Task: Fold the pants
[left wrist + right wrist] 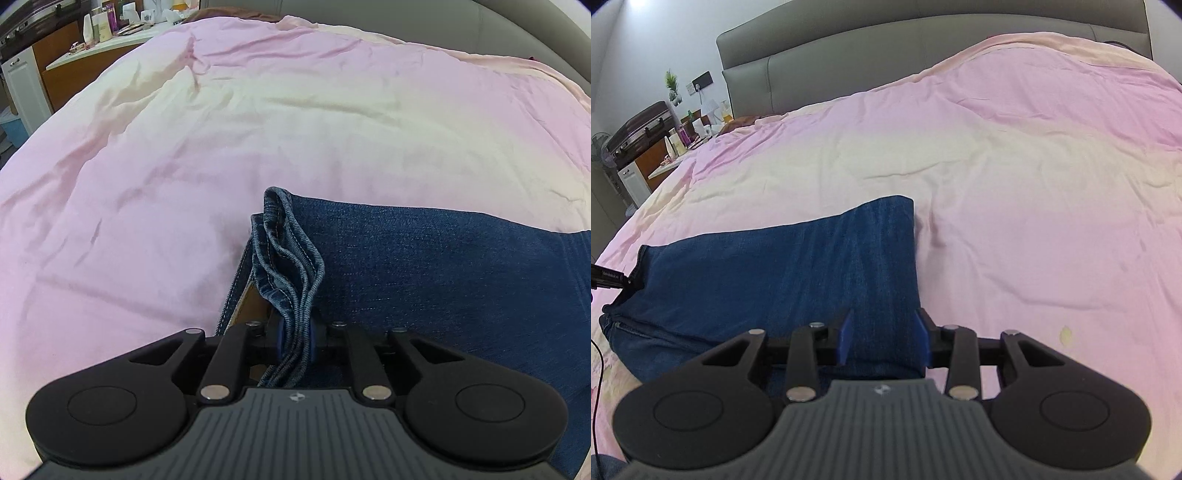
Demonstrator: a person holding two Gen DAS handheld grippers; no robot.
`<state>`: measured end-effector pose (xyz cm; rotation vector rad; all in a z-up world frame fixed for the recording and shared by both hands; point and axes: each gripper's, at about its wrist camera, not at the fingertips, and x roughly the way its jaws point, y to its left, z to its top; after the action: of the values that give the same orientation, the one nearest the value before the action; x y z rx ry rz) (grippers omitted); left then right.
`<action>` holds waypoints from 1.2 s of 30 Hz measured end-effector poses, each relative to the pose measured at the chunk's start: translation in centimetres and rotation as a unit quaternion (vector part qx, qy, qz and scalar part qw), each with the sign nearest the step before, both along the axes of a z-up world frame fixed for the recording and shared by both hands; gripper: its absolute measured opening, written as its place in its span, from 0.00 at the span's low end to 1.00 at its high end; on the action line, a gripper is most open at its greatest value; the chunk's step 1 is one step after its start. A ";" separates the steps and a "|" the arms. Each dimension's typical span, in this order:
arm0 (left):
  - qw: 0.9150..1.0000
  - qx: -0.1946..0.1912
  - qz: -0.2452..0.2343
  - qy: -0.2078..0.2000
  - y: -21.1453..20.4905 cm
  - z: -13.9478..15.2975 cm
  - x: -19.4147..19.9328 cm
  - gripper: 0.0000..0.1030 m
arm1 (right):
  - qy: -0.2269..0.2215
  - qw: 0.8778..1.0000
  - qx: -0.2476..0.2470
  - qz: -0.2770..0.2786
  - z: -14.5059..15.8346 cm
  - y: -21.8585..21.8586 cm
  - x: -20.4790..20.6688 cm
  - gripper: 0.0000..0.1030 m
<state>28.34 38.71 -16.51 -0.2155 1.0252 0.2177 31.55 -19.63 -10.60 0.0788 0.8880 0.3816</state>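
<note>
Over on the far left, beyond the bed's edge, sits a cluttered countertop [110, 35] with bottles and small jars, a white cabinet [22, 88] below it, and in the right wrist view a dark suitcase [639, 127] up on top, a small fan [602, 155] beside it. None of that touches the work area.

Now the bed itself: a wide pink and cream duvet [258, 122], wrinkled, nothing lying on it ahead of the pants.

Left gripper [295, 341] next, angled down. Its jaws stand narrow, with a bunch of stitched denim hems [291, 258] running right between the blue pads. Whether the pads press the cloth or only flank it, I cannot tell. The hems rise in a loose ridge in front of the camera, hiding part of the fabric behind.

The folded jeans [812, 266] lie flat across the near side of the bed, a dark blue slab.

Right gripper [884, 332]: jaws partly spread, blue pads sitting on either side of the jeans' right edge strip; a real pinch cannot be confirmed.

Far back, the grey padded headboard [923, 40].
</note>
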 end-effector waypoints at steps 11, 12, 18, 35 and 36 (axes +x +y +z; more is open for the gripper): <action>0.999 0.020 0.042 -0.006 0.5 1.6 -1.1 0.54 | 0.110 0.993 -0.024 -0.022 -6.4 0.0 2.7 0.37; 0.999 0.014 0.050 -0.017 0.7 2.4 -1.8 0.57 | 0.108 0.994 -0.022 -0.019 -5.9 -0.1 2.5 0.37; 0.990 -0.040 0.119 -0.068 1.3 5.6 -7.6 0.78 | 0.099 0.995 0.001 -0.034 -3.8 -2.7 0.0 0.40; 0.917 -0.254 0.276 -0.136 1.1 -0.5 -12.4 0.14 | 0.077 0.996 0.022 -0.042 -2.8 -3.4 -2.6 0.39; 0.922 -0.237 0.266 -0.154 0.7 0.6 -12.6 0.13 | 0.078 0.996 0.021 -0.047 -2.9 -3.4 -2.4 0.39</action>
<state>15.79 39.37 -15.89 -0.9477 0.6712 0.4118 29.11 -23.07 -13.46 0.1915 1.0270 0.3095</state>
